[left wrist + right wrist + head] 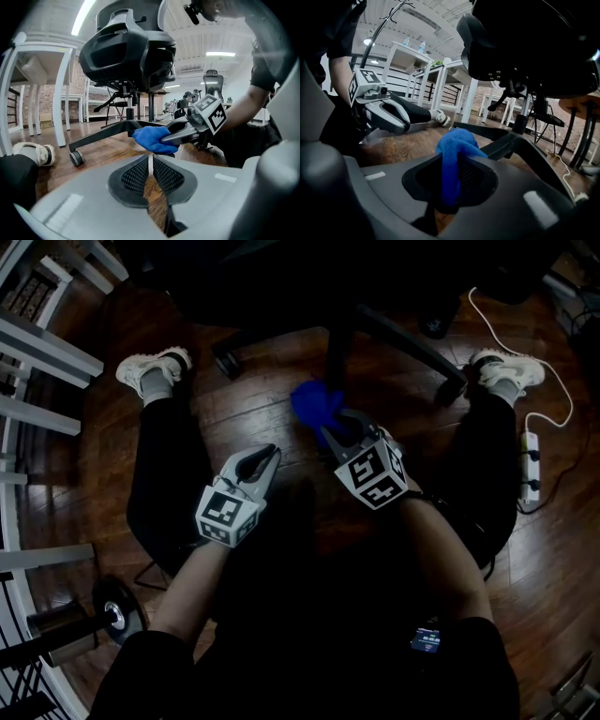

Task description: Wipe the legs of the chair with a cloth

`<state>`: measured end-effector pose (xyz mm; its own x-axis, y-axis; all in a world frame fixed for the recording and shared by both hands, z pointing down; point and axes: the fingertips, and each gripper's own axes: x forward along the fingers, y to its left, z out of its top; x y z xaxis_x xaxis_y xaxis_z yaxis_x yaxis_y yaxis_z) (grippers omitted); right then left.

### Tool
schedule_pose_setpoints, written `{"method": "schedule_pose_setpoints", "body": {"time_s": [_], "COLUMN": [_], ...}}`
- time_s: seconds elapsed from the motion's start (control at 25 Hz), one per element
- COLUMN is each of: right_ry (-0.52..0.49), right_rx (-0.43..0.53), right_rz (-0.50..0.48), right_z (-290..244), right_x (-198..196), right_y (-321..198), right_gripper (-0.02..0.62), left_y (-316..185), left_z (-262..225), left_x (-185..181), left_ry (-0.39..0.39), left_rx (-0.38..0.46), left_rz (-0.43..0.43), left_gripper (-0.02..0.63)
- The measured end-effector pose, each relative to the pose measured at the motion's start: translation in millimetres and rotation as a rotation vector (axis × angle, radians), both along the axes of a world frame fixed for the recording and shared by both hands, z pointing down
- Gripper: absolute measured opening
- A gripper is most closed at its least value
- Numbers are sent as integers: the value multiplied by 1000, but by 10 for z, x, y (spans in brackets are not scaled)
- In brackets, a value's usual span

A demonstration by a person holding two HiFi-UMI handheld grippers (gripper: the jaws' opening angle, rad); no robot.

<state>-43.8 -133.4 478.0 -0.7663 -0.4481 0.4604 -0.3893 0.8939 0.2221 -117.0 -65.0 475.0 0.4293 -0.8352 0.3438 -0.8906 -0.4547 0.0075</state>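
Blue cloth (314, 404) is hanging bunched from the right gripper (337, 434), whose fingers are clamping tightly on it, the loose wad bulging out beyond the fingertips. The person is sitting on the dark wooden floor (262, 418) with legs spread to either side, white shoes (155, 369) pointing away, and is facing the black office chair (126, 51) at the far side of the scene. The cloth is sitting at the near end of the chair leg (339, 352) that is pointing toward the person, between the two legs that are splaying out left and right to their casters (452, 390). Whether it is actually pressing on the leg is hard to tell, though in the right gripper view it is overlapping the leg's upper edge. The left gripper (270, 456) is hovering just to the left of the right one and a little nearer, apart from the chair, its fingers resting together with nothing between them. A white power strip (531, 465) with its cable is lying on the floor at the far right, and a dumbbell (112, 610) is lying at the near left.
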Motion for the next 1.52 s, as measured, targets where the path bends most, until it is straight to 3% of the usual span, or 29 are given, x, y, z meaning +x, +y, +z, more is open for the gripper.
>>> {"method": "schedule_pose_setpoints", "body": {"time_s": [0.4,0.64,0.84,0.92,1.08,1.24,1.52], "right_ry": [-82,-175,-423,-516,-576,-676,-548], "right_rx": [-130,-103,-329,-445,-608,-777,-754], "right_rz": [27,264,505,552,610,632,522], "right_z": [41,-202,-266,-222,40,236,373], "right_x": [67,348,625,603,472,469,439], "right_y": [252,-560,-1372,-1524,-1558,-1405,-819], "right_gripper": [86,86,85,86,84,84,83], "left_y": [-32,-24,-6,-20,-33,-35,-38], "left_z": [-11,-28,58,39,27,43,57], "left_x": [53,69,65,82,75,81,112], "left_ry": [13,-20,-21,-25,-30,-31,-37], "left_rx": [1,7,-17,-16,-16,-19,-14], "left_rz": [24,46,36,41,39,46,60], "left_gripper": [31,31,31,31,31,31,31]}}
